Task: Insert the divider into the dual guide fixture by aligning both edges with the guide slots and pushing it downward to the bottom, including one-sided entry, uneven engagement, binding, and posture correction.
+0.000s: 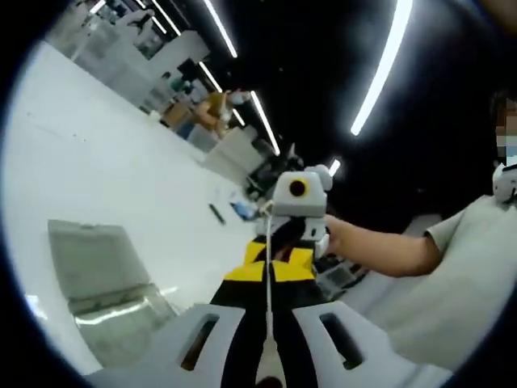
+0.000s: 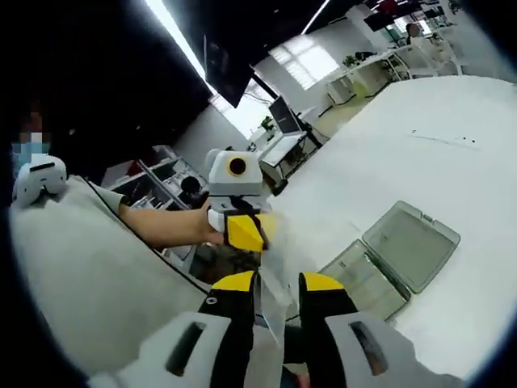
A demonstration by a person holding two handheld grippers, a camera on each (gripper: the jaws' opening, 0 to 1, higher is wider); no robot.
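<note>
In the left gripper view a clear open box (image 1: 109, 295) lies on the white table (image 1: 97, 162) at lower left, and at lower centre the left gripper (image 1: 270, 356) pinches a thin clear divider (image 1: 267, 267) edge-on. In the right gripper view the right gripper (image 2: 275, 311) at bottom centre pinches the same divider, the left gripper just above it.

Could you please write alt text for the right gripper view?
The right claw and the facing left claw grip a thin clear divider between them, above a white table where an open clear case lies.
</note>
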